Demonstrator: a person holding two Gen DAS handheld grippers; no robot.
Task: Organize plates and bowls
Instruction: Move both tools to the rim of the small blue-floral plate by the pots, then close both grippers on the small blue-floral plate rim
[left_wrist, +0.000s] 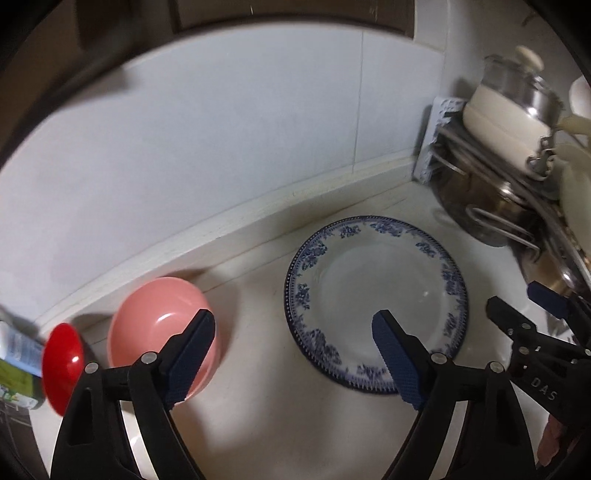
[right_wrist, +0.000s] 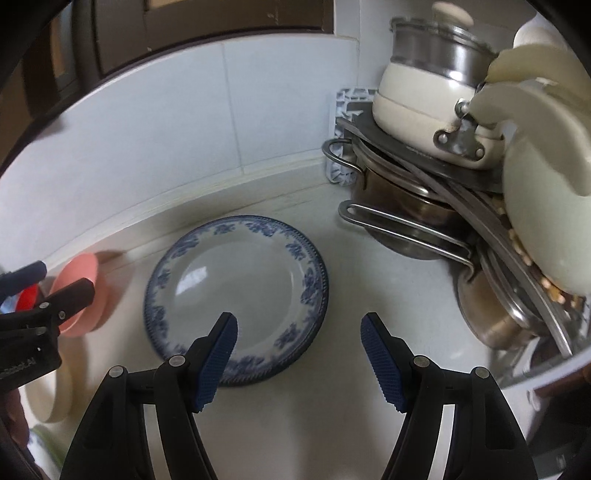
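A white plate with a blue floral rim (left_wrist: 373, 299) lies flat on the white counter; it also shows in the right wrist view (right_wrist: 236, 291). A pink bowl (left_wrist: 155, 328) stands left of it near the wall, seen in the right wrist view (right_wrist: 79, 295) too. My left gripper (left_wrist: 295, 332) is open and empty, hovering between bowl and plate. My right gripper (right_wrist: 299, 332) is open and empty over the plate's right edge; it shows at the right of the left wrist view (left_wrist: 517, 306).
A red bowl (left_wrist: 61, 363) and a labelled bottle (left_wrist: 14, 358) stand at the far left. Stacked steel pots (right_wrist: 406, 206), a cream pot with a lid (right_wrist: 424, 85) and a cream kettle (right_wrist: 546, 206) crowd the right corner. A tiled wall (left_wrist: 221, 129) runs behind.
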